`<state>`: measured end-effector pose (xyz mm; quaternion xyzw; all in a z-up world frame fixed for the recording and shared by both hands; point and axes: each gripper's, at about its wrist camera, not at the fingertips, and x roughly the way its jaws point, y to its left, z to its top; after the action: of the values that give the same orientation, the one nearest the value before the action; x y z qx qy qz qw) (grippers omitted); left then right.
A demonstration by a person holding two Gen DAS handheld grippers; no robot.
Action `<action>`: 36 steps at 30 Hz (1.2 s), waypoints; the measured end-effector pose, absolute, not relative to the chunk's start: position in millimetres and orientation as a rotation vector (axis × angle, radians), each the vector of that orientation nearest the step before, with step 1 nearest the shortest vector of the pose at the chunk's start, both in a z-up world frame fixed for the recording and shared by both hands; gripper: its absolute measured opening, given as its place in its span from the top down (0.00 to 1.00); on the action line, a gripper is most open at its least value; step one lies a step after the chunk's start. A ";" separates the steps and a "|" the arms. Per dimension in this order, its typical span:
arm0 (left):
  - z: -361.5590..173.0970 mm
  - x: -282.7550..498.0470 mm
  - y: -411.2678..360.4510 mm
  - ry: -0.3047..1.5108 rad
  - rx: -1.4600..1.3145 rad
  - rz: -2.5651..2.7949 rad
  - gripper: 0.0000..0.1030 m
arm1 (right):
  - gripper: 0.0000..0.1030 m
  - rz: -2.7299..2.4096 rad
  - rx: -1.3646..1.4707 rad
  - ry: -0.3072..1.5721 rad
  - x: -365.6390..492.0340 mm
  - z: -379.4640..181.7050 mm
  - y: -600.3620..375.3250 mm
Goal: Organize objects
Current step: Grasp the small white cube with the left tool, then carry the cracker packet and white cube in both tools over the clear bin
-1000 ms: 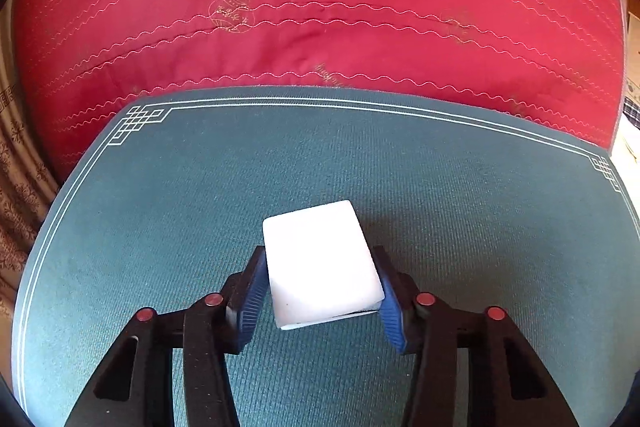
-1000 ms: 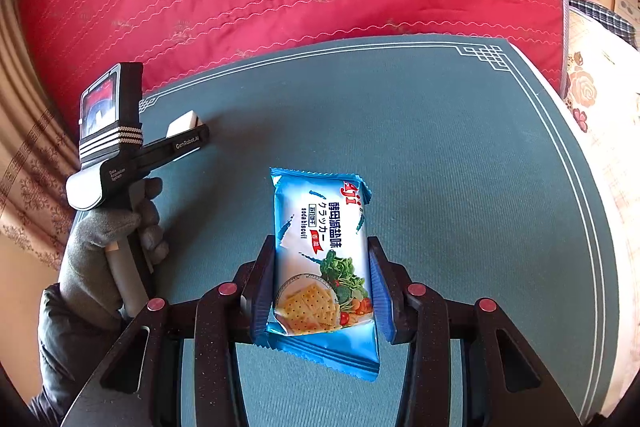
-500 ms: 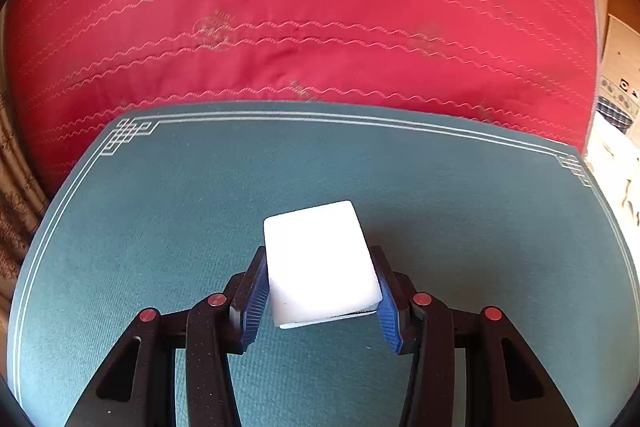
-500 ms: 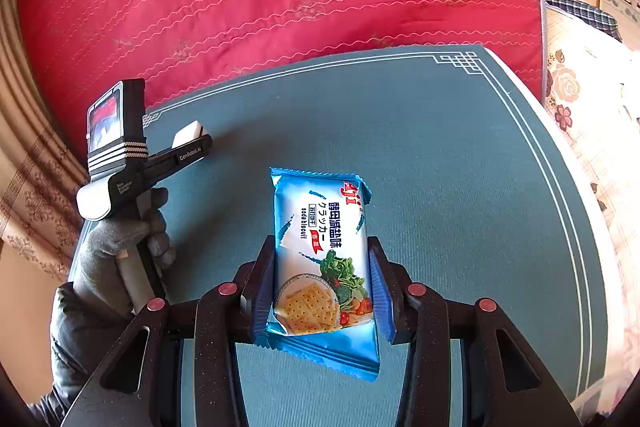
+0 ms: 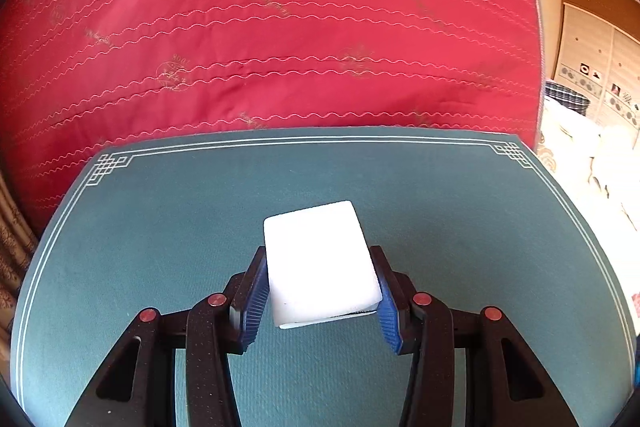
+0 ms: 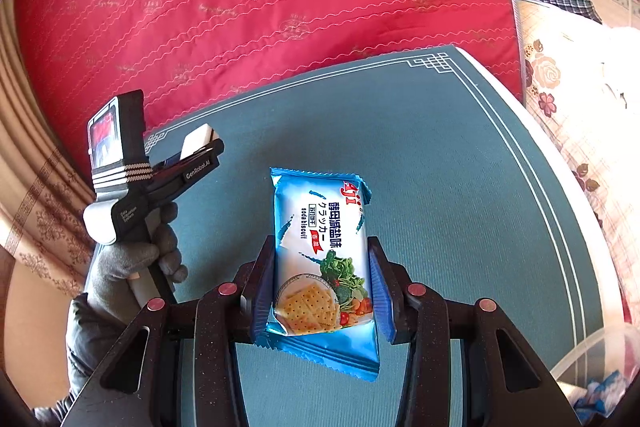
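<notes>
My left gripper (image 5: 320, 295) is shut on a white rectangular block (image 5: 318, 261) and holds it above the teal mat (image 5: 160, 227). My right gripper (image 6: 322, 291) is shut on a blue cracker packet (image 6: 322, 251) with a biscuit picture, held above the same mat (image 6: 440, 167). In the right wrist view the left gripper (image 6: 200, 151) shows at the left, held by a grey-gloved hand (image 6: 124, 267), with the white block (image 6: 195, 143) between its fingers.
A red quilted mattress (image 5: 260, 27) stands behind the mat's far edge. A floral bedspread (image 6: 580, 115) lies to the right of the mat. Patterned curtains (image 6: 36, 211) hang at the left. Blue packets (image 6: 604, 387) show at the lower right corner.
Both grippers have pulled back and turned a little to the right, each keeping its object. More of the room at the right shows now.
</notes>
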<state>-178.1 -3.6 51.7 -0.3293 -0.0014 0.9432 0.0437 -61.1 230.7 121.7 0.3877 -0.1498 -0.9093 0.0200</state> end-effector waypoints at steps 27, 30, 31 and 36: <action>82.9 -98.4 33.8 -0.124 -0.857 2.557 0.51 | 0.58 -3.061 1.019 -0.723 81.3 141.7 299.0; 86.9 -88.8 49.1 -0.092 -0.843 2.525 0.51 | 0.58 -3.109 1.011 -0.790 101.9 141.8 319.9; 88.1 -85.0 54.9 -0.080 -0.838 2.513 0.51 | 0.58 -3.125 1.008 -0.816 108.0 142.2 327.0; 91.0 -65.3 83.7 -0.016 -0.817 2.455 0.51 | 0.58 -3.203 0.996 -0.928 143.0 139.3 361.7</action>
<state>-65.3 83.7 91.0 -0.3038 -0.0061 0.9126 0.2734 143.0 361.7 139.3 0.2820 -0.2627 -0.9072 -0.1686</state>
